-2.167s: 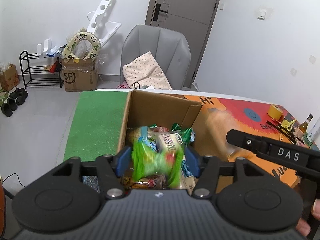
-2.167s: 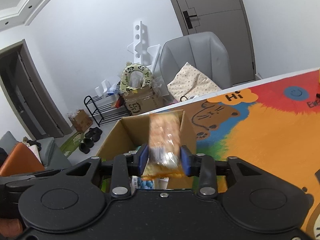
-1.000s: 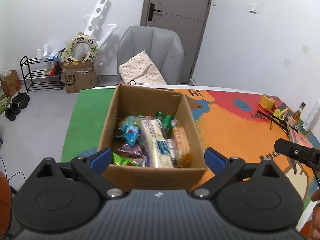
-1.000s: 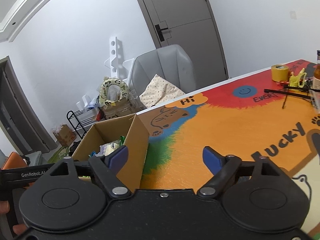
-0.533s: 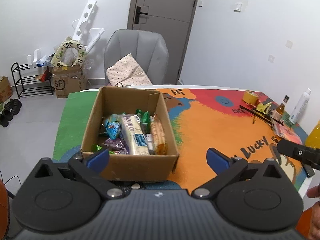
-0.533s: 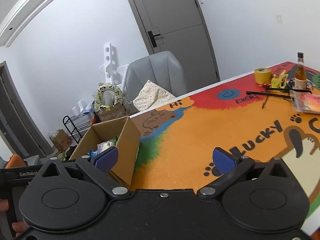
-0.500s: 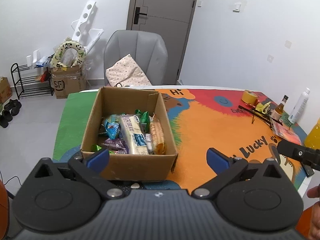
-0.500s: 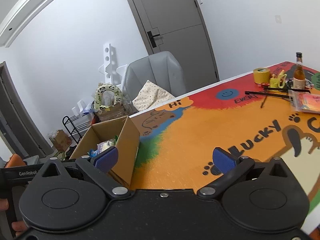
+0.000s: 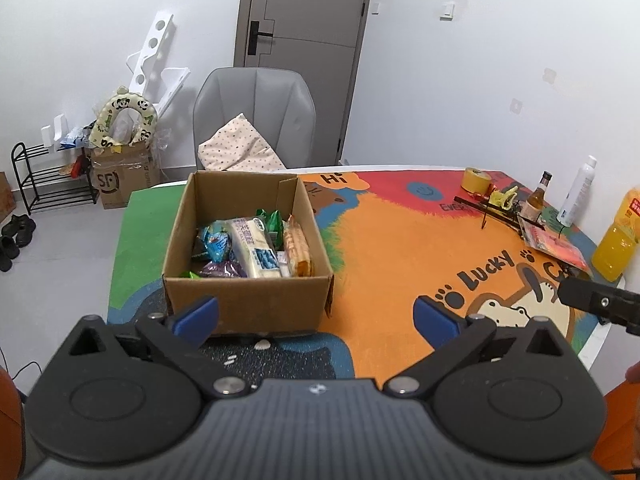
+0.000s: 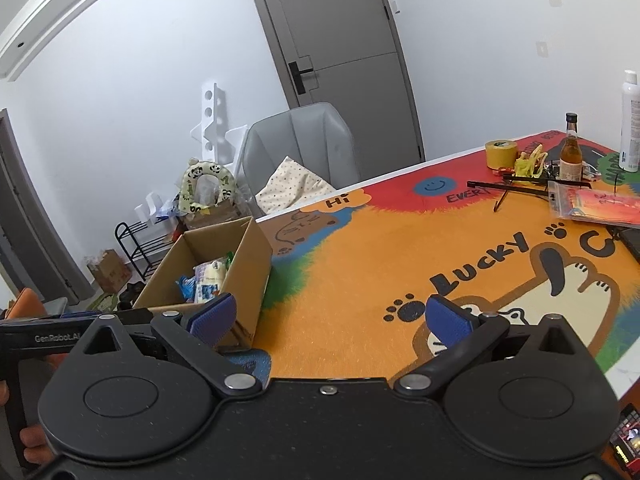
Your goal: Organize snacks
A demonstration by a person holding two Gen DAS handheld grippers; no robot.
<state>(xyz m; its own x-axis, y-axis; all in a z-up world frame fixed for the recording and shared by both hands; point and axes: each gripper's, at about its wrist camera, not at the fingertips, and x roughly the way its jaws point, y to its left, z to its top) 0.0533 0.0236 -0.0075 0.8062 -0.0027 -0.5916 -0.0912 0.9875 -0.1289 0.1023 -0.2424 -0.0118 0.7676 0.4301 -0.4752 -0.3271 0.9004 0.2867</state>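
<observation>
Hovering both grippers, left [image 9: 316,316] and right [image 10: 330,318], jaws wide and empty, near side of box [image 9: 246,304] with snacks [image 9: 256,246] inside at table's left; probably done, so retreating level, clear of the near wall, no nudging.

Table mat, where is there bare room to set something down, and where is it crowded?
The widest free patch is the orange middle of the table mat, between the cardboard box and the LUCKY lettering. The green strip left of the box is also bare. It is crowded at the far right corner, around the tape roll, brown bottle and orange juice bottle.
</observation>
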